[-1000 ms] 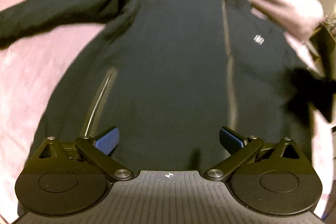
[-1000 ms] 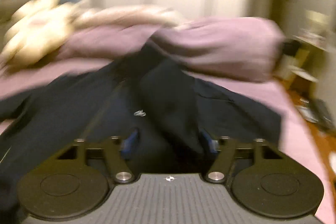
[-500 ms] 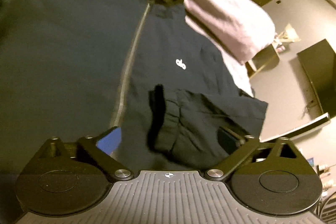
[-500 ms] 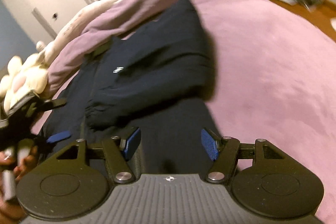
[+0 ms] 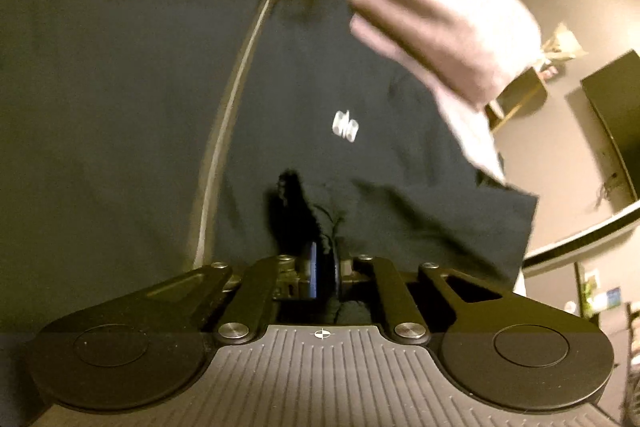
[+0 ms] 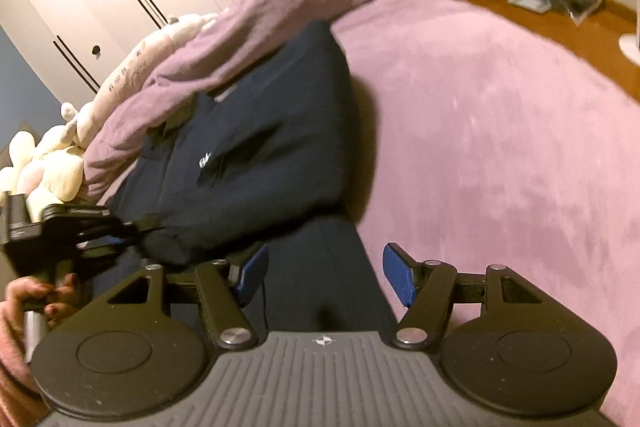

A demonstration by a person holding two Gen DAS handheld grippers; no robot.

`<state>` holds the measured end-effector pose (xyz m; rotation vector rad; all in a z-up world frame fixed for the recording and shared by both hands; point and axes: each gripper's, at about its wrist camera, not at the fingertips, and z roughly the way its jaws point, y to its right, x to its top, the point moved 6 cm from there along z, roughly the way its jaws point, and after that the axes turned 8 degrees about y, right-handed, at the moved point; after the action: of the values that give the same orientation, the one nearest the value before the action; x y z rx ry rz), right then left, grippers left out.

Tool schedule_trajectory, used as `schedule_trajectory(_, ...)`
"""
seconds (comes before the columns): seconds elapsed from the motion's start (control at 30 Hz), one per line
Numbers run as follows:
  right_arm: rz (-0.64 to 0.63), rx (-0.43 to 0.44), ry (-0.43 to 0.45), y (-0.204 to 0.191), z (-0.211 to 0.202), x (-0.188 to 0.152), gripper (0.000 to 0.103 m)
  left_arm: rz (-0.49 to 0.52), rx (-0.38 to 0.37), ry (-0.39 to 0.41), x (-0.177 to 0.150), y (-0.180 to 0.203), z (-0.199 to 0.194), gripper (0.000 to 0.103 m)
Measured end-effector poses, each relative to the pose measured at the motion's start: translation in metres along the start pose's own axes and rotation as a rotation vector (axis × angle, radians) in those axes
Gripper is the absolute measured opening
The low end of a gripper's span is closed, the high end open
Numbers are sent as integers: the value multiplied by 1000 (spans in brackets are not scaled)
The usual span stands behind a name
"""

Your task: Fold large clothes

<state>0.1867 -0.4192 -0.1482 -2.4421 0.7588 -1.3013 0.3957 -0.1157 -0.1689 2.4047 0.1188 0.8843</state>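
On the pink bed (image 6: 500, 131), the left gripper (image 5: 325, 267) clamped the folded-in sleeve cuff (image 5: 296, 211) of the dark jacket (image 5: 120, 107), apparently to position it, while the right gripper (image 6: 324, 275) hovered open nearby.

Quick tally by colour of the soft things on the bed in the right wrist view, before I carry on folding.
Dark navy: 1, the jacket, its sleeve folded across the front
Purple: 2, the bedspread and the duvet bunched at the head
Cream: 1, the plush toy, possibly more than one
Total: 4
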Motion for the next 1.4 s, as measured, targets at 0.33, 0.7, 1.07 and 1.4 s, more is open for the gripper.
schedule_trajectory(0.33, -36, 120, -28, -54, 53, 32, 65, 247, 489, 294, 87, -83, -81, 12)
schedule_trajectory(0.7, 211, 207, -148, -82, 155, 12, 65, -13, 366, 199, 78, -162, -50, 45)
schedule_trajectory(1.07, 261, 88, -60, -73, 204, 39, 14, 183, 358, 411, 118, -109, -55, 7)
schedule_trajectory(1.4, 208, 16, 31, -50, 172, 49, 24, 213, 547, 363, 110, -118, -28, 29)
